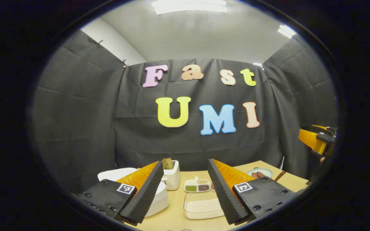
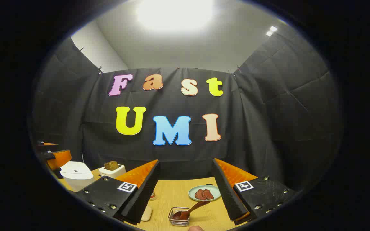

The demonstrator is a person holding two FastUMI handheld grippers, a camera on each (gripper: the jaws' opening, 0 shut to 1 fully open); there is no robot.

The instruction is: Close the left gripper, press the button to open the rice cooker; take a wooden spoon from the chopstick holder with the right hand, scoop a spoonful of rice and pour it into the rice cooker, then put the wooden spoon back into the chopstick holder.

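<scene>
My left gripper (image 1: 185,162) stands open above the table with nothing between its fingers. The white rice cooker (image 1: 160,196), lid down, sits partly behind its left finger. Just beyond is a white chopstick holder (image 1: 172,175) with brown utensils in it. A shallow white box (image 1: 202,208) lies between the fingers. My right gripper (image 2: 185,161) is also open and empty. Below it a dark wooden spoon (image 2: 191,208) rests in a small clear dish (image 2: 179,217). In the right gripper view the rice cooker (image 2: 75,175) and holder (image 2: 111,170) stand at the far left, beside the left gripper (image 2: 54,158).
A three-part condiment tray (image 1: 198,185) sits behind the white box. A pale plate of reddish-brown pieces (image 2: 204,193) stands on the wooden table (image 2: 172,195) toward the back. The right gripper (image 1: 316,141) appears at the right edge of the left gripper view. Black cloth walls enclose the table.
</scene>
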